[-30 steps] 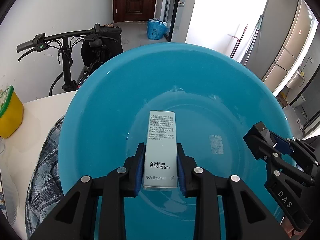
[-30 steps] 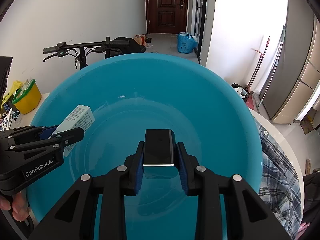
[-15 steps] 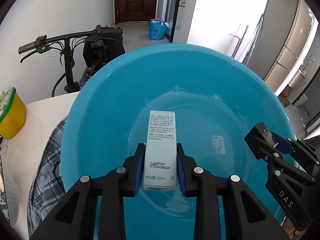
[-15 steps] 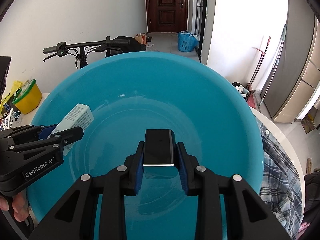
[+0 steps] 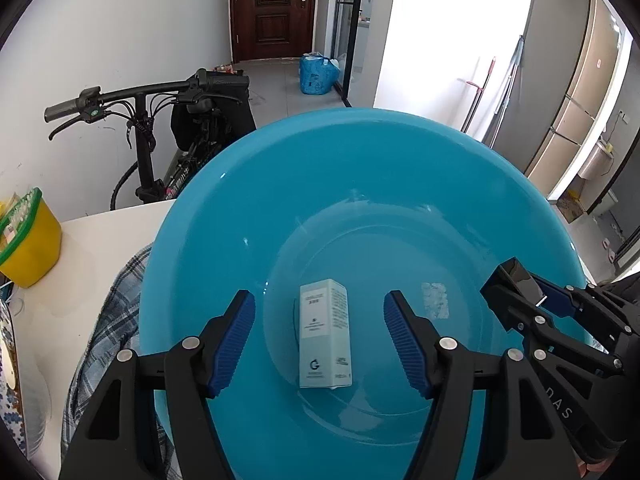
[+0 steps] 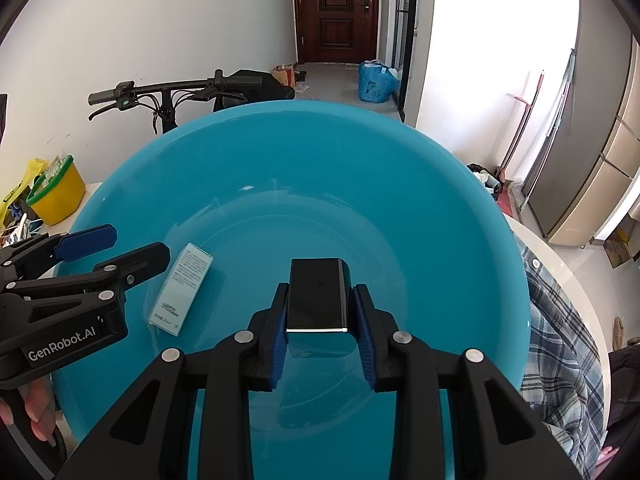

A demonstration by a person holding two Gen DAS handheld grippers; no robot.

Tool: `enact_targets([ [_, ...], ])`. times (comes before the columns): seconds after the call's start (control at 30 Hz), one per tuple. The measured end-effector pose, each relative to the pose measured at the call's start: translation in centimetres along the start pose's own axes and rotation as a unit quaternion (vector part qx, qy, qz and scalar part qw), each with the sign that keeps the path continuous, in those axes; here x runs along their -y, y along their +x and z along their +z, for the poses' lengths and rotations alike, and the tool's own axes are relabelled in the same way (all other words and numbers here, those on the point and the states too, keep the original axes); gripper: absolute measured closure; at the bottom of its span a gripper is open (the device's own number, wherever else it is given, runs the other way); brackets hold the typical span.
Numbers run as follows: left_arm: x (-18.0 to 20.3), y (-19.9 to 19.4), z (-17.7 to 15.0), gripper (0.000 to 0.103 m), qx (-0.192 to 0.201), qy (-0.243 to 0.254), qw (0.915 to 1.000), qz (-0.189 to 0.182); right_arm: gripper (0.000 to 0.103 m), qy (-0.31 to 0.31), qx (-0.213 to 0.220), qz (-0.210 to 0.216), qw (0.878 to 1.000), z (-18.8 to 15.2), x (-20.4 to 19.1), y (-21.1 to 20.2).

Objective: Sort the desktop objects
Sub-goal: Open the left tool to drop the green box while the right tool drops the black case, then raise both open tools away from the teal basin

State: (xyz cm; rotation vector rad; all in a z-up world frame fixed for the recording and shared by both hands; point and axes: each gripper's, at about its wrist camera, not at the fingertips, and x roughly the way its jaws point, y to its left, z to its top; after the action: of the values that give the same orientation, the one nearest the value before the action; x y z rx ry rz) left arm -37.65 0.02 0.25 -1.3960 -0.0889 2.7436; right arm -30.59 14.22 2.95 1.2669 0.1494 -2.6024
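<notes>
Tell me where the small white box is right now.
The white box lies flat on the bottom of the blue basin, between the opening jaws of the left hand-held gripper, untouched. In the right wrist view it sits lower left.

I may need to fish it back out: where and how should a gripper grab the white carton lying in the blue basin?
Grip the white carton across its two long narrow sides, near mid-length, coming from above. It lies flat on the blue basin floor, so only those sides offer parallel faces.

A white table (image 5: 108, 232) carries a big round turquoise plastic basin (image 5: 240, 216) on checked cloth (image 5: 108, 320); far left, a yellow green-rimmed tub (image 5: 30, 248).
</notes>
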Motion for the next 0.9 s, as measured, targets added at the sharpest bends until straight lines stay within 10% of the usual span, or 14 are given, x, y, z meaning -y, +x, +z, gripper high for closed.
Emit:
enact_targets([
  [0.33, -0.5, 0.2, 0.1, 0.034, 0.001, -0.017, 0.9998, 0.000, 0.072, -0.003, 0.000, -0.013, 1.000, 0.1, -0.1, -0.1],
  [0.5, -0.9, -0.3, 0.3, 0.034, 0.010, -0.025, 0.9996, 0.001, 0.054, -0.004, 0.017, -0.019, 1.000, 0.2, -0.2, -0.7],
  [0.9, -0.2, -4.5, 0.5, 0.034, 0.094, -0.001, 0.9949, 0.036, 0.054, 0.002, 0.039, -0.021, 0.999, 0.8, 0.1, -2.5],
])
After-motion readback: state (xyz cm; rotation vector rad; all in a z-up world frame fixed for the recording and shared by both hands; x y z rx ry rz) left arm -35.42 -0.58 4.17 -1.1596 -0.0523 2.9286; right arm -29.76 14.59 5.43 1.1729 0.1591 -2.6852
